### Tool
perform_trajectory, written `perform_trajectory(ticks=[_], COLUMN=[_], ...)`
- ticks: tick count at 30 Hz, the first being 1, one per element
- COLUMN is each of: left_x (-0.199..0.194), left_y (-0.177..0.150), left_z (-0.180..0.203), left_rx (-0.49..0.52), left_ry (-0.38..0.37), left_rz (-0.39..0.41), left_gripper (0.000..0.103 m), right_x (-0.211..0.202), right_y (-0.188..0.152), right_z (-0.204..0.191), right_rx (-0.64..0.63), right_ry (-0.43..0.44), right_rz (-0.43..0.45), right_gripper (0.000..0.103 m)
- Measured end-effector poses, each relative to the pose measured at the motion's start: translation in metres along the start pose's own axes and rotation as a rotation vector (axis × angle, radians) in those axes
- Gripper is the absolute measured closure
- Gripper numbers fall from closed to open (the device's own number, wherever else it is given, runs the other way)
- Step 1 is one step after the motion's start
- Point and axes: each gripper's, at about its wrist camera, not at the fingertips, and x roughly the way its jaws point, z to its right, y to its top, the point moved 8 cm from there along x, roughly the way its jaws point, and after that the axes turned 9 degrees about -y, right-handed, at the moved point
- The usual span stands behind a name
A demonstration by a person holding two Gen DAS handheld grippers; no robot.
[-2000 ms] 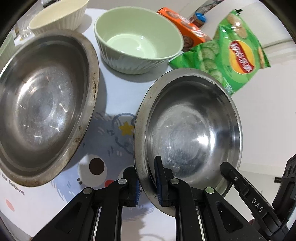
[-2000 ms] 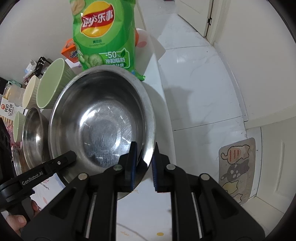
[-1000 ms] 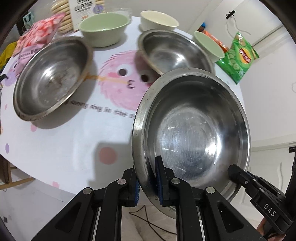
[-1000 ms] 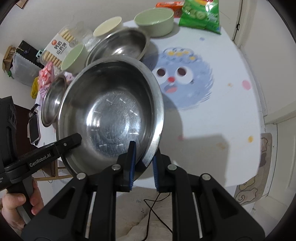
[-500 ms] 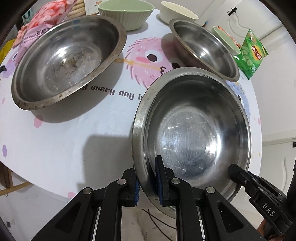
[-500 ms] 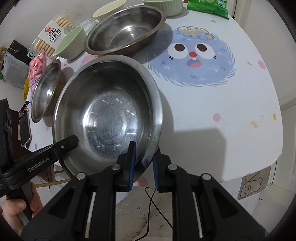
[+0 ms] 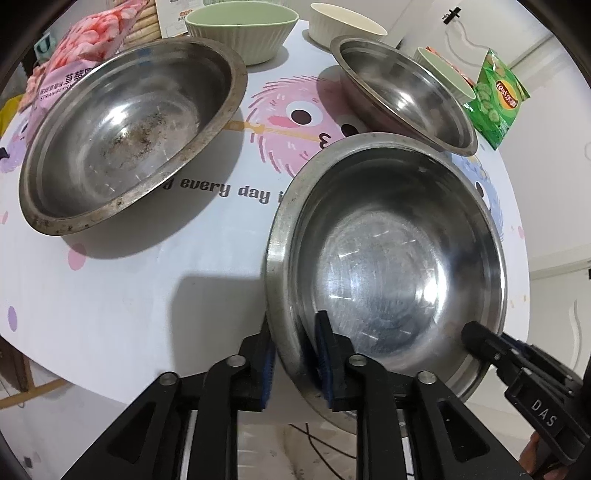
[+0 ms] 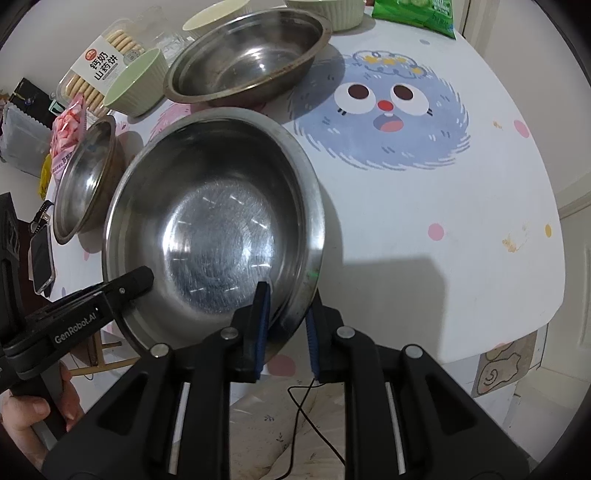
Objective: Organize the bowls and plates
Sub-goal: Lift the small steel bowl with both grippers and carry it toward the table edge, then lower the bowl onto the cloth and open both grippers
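Cartoon-printed tablecloth (image 8: 461,236) covers the round table on which we work. Our left gripper (image 7: 293,354) straddles the near rim of the steel bowl (image 7: 391,266); its jaws have just been opening, and the blue pads (image 7: 323,354) now stand slightly apart from the rim, where half a second ago they pinched it. Our right gripper (image 8: 284,325) holds the opposite rim of the same bowl, seen in the right view (image 8: 207,229), its jaws nearly pressed together on the metal. The bowl, carried above the table edge a second ago, now appears to sit on the cloth at the near edge, so we judge the placement done and the release begun. Outward lie a larger stained steel bowl (image 7: 125,140), another steel bowl (image 7: 402,96), a green ribbed bowl (image 7: 242,27), a cream bowl (image 7: 345,31) and a green crisp packet (image 7: 498,99).
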Motion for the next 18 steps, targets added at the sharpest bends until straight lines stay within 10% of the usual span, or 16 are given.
perform_trajectory(ticks=[18], left_x=[-0.055], left_y=[0.002], left_z=[-0.012], left_rx=[0.051], left_ry=[0.005], left_rz=[0.103], left_gripper=[0.017], right_x=[-0.036], right_y=[0.006], right_z=[0.007], right_rx=[0.004], right_ry=[-0.059], right_rz=[0.079], right_gripper=[0.048])
